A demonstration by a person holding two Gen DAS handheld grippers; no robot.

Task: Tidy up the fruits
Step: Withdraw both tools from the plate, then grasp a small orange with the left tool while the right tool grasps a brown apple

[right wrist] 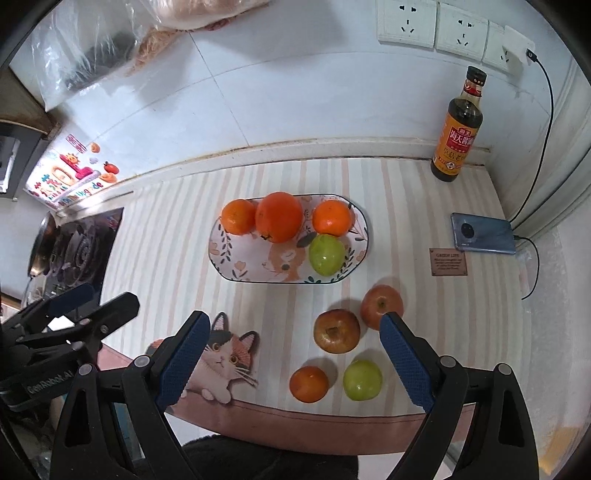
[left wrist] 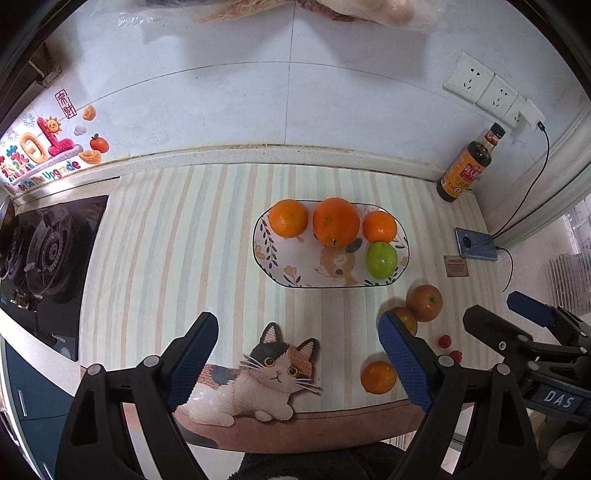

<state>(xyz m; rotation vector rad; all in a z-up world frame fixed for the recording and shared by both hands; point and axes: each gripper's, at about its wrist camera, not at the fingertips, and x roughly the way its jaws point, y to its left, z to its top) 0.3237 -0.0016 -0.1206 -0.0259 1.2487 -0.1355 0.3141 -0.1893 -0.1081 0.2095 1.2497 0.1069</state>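
Note:
An oval patterned plate (left wrist: 291,266) (right wrist: 236,264) holds three oranges (left wrist: 335,221) (right wrist: 279,216) and a green fruit (left wrist: 381,259) (right wrist: 327,254). On the striped mat near the front lie two red apples (right wrist: 337,331) (right wrist: 380,304), a small orange (right wrist: 308,384) (left wrist: 378,376) and a green fruit (right wrist: 362,380). Two small red fruits (left wrist: 445,340) lie at the right in the left wrist view. My left gripper (left wrist: 297,365) is open and empty over the cat picture. My right gripper (right wrist: 295,369) is open and empty above the loose fruits.
A soy sauce bottle (right wrist: 458,125) stands at the back right by wall sockets (right wrist: 436,26). A phone (right wrist: 482,233) charges on the right. A gas stove (left wrist: 48,258) is at the left. A small brown card (right wrist: 448,262) lies on the mat.

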